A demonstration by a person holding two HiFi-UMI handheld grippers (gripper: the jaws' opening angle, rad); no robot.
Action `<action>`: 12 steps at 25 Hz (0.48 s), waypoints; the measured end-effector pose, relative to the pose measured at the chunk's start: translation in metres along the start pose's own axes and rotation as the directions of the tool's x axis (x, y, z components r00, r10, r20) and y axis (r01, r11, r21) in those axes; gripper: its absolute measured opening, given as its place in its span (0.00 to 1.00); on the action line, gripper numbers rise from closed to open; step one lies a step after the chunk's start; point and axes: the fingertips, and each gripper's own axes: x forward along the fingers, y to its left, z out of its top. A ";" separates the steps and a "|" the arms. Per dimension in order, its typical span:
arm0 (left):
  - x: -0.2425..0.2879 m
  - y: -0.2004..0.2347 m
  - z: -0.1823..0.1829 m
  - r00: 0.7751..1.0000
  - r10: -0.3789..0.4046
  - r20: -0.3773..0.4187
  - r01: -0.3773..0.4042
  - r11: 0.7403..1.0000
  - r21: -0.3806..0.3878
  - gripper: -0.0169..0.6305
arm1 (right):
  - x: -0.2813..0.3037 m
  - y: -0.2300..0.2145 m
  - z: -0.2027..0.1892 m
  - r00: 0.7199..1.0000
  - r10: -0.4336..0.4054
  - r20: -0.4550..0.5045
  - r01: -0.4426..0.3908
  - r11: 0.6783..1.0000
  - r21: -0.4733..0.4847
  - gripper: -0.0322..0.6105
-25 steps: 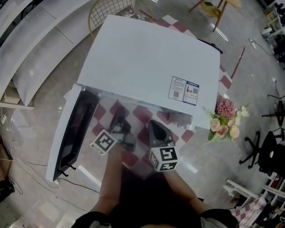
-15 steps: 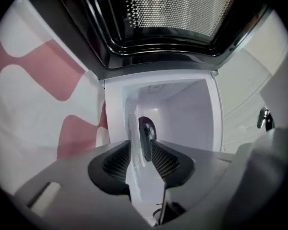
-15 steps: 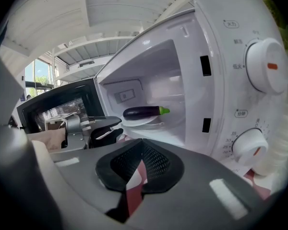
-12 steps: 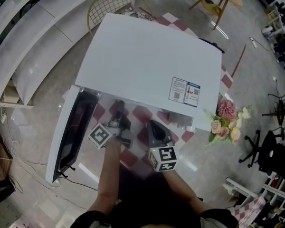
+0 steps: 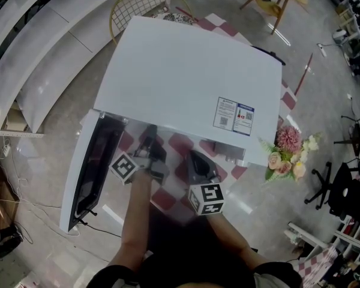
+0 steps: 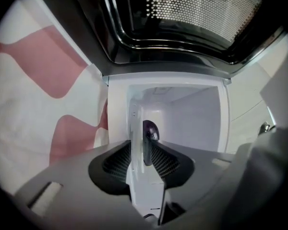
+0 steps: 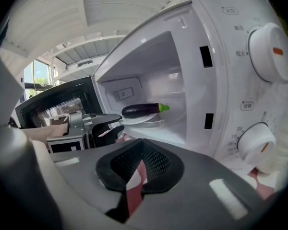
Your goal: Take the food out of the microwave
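- The door [image 5: 91, 167] is seen swung wide open at the left.
- The left gripper [image 7: 119, 122] is held level at the oven mouth; its jaws are closing, with nothing between them.
- The eggplant [image 7: 140, 110] is laid on a white plate [image 7: 145, 120] inside the microwave [image 5: 180, 77].
- The right gripper [image 7: 141, 142] is held with its jaw tips together on nothing, above the checked cloth [image 5: 168, 200].

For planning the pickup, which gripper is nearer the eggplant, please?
Left: the left gripper, jaws closing and empty, is just before the eggplant; the right gripper sits farther back.
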 end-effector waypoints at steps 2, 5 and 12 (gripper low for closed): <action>0.000 -0.003 0.000 1.000 -0.003 -0.004 0.003 1.000 0.001 0.21 | 0.001 0.001 -0.001 1.000 0.004 -0.003 -0.004 1.000 0.000 0.05; 0.000 -0.006 0.001 1.000 -0.007 -0.006 0.007 1.000 -0.002 0.21 | 0.003 0.002 -0.002 1.000 0.008 -0.009 -0.008 1.000 -0.001 0.05; 0.004 -0.007 -0.001 1.000 0.002 -0.009 -0.002 1.000 -0.025 0.11 | 0.004 0.003 -0.002 1.000 0.013 -0.012 -0.013 1.000 -0.002 0.05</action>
